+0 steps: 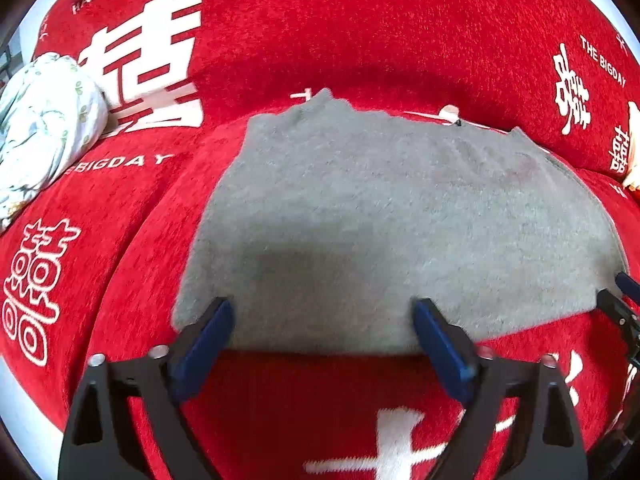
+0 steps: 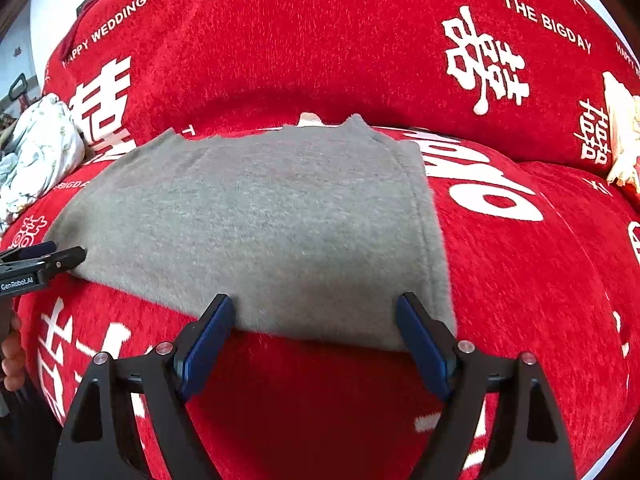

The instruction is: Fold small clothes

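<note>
The grey garment lay partly folded mid-frame on the sofa; both grippers, left and right, stood released at its near edge.

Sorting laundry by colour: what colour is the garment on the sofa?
Plain grey garment, no pattern; clearest in the right wrist view.

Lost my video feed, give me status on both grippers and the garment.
Left gripper open, right gripper open, both at near hem. Grey fleece garment flat on red sofa cover. Nothing in the way.
</note>
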{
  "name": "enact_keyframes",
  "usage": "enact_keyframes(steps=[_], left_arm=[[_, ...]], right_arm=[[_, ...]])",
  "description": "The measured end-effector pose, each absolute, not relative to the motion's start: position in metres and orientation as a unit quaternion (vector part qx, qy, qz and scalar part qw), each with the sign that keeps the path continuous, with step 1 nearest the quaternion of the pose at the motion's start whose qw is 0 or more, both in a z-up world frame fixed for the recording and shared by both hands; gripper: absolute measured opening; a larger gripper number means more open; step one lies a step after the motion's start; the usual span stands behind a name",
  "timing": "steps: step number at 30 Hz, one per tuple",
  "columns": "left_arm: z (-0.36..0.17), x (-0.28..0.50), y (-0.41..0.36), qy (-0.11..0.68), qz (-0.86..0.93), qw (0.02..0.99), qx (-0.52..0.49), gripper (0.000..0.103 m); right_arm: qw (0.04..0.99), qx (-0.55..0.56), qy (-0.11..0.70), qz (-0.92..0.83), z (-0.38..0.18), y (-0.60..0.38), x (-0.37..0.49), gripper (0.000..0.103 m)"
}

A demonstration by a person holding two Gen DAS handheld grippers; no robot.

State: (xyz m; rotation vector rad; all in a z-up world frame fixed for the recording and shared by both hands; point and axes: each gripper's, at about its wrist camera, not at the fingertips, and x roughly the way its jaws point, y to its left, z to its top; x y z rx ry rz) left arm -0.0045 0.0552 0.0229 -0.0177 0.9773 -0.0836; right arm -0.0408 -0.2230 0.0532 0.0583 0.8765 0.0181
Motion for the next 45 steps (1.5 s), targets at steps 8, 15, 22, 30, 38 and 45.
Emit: enact_keyframes(steps=[8, 15, 22, 30, 38, 45], left_arm=[[0.020, -0.035, 0.092, 0.487, -0.040, 0.869, -0.082, 0.103], [0.021, -0.018, 0.119, 0.460, -0.134, 0.843, -0.246, 0.103], [0.009, 0.006, 0.149, 0.398, -0.193, 0.810, -0.386, 0.101], [-0.019, 0.031, 0.170, 0.396, -0.209, 0.776, -0.444, 0.015], [-0.019, 0.037, 0.159, 0.401, -0.164, 0.798, -0.418, 0.011], [-0.019, 0.043, 0.159, 0.411, -0.160, 0.797, -0.413, 0.011]], right_arm=[[0.901, 0.080, 0.427, 0.001, 0.061, -0.240, -0.069, 0.086], [0.902, 0.132, 0.409, -0.024, 0.074, -0.254, -0.068, 0.086], [0.906, 0.085, 0.414, 0.011, 0.091, -0.201, -0.025, 0.086], [0.896, 0.044, 0.439, 0.061, 0.093, -0.127, 0.054, 0.086], [0.853, 0.059, 0.506, 0.114, 0.072, -0.049, 0.163, 0.086], [0.795, 0.076, 0.581, 0.154, 0.030, 0.033, 0.240, 0.087]])
